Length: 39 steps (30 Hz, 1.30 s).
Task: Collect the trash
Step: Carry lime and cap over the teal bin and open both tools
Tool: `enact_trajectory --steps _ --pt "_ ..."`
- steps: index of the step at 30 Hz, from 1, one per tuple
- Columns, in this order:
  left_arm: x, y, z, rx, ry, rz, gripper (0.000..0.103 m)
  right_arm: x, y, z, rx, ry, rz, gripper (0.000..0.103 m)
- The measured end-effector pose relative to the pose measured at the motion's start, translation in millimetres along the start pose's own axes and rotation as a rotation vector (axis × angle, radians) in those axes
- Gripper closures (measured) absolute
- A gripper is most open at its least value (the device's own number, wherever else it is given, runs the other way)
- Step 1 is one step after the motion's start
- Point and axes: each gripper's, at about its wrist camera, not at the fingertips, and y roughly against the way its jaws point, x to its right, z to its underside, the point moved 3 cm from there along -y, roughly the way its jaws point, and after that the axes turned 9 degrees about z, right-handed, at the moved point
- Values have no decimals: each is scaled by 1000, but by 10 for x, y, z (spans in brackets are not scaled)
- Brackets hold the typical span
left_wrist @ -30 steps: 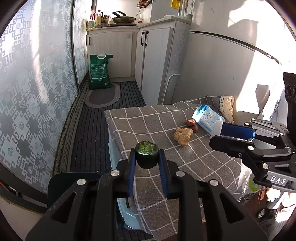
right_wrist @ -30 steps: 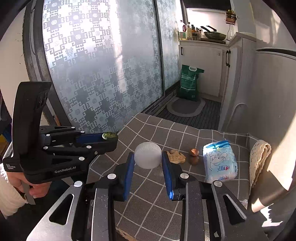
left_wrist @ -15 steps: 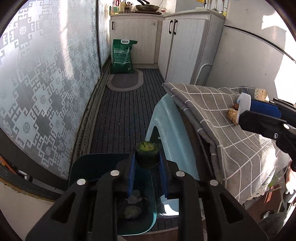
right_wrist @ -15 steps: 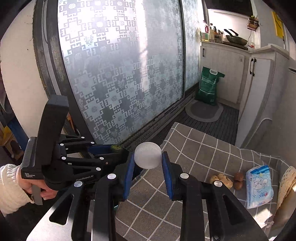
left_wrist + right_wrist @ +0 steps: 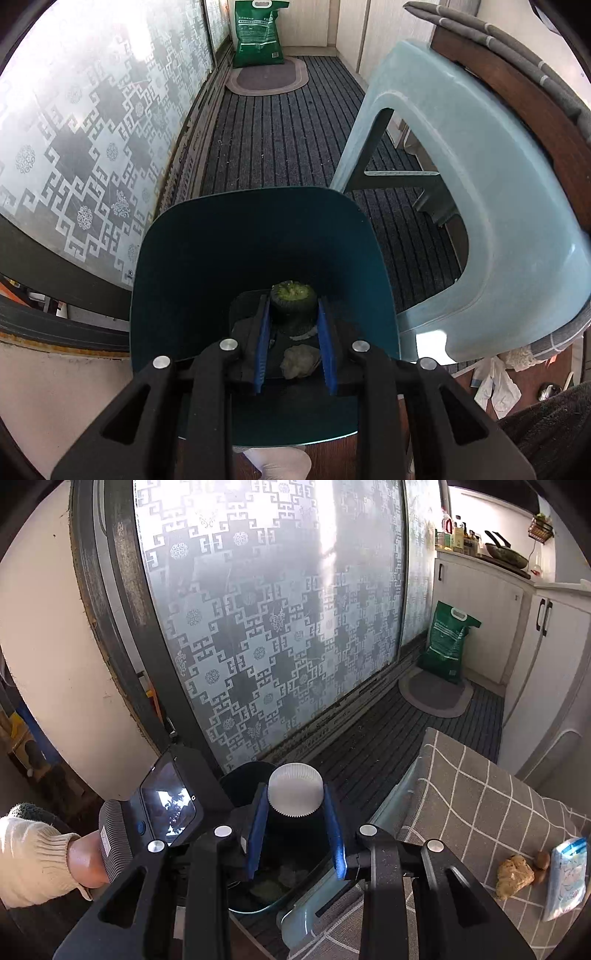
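My left gripper (image 5: 292, 314) is shut on a round green vegetable stub (image 5: 293, 299) and holds it low inside the dark teal trash bin (image 5: 192, 266). A crumpled scrap (image 5: 299, 360) lies on the bin's bottom. My right gripper (image 5: 295, 805) is shut on a white ribbed paper cup (image 5: 294, 788) and holds it above the bin (image 5: 240, 779), beside the left gripper's body (image 5: 168, 805). On the checked tablecloth (image 5: 480, 812) lie a tan crumpled scrap (image 5: 514, 875), brown scraps (image 5: 543, 860) and a blue-and-white packet (image 5: 567, 875).
A light blue plastic stool (image 5: 443, 155) stands right of the bin, under the table edge. A patterned glass door (image 5: 74, 129) runs along the left. A green bag (image 5: 258, 33) and an oval mat (image 5: 267, 77) lie at the far end of the striped floor.
My left gripper has swung off the table and down into the bin with the green stub. My right gripper has moved left over the bin with the cup.
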Motion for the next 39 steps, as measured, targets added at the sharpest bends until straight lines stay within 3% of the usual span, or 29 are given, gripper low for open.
enact_trajectory --steps 6,13,24,39 --pt "-230 -85 121 -47 26 -8 74 -116 -269 -31 -60 -1 12 73" --pt "-390 102 120 -8 55 3 74 -241 -676 33 -149 -40 15 73" --pt "-528 1006 -102 235 112 28 91 -628 -1351 337 -317 6 33 73" --pt "-358 1895 -272 458 61 44 93 -865 -1977 916 -509 58 39 71"
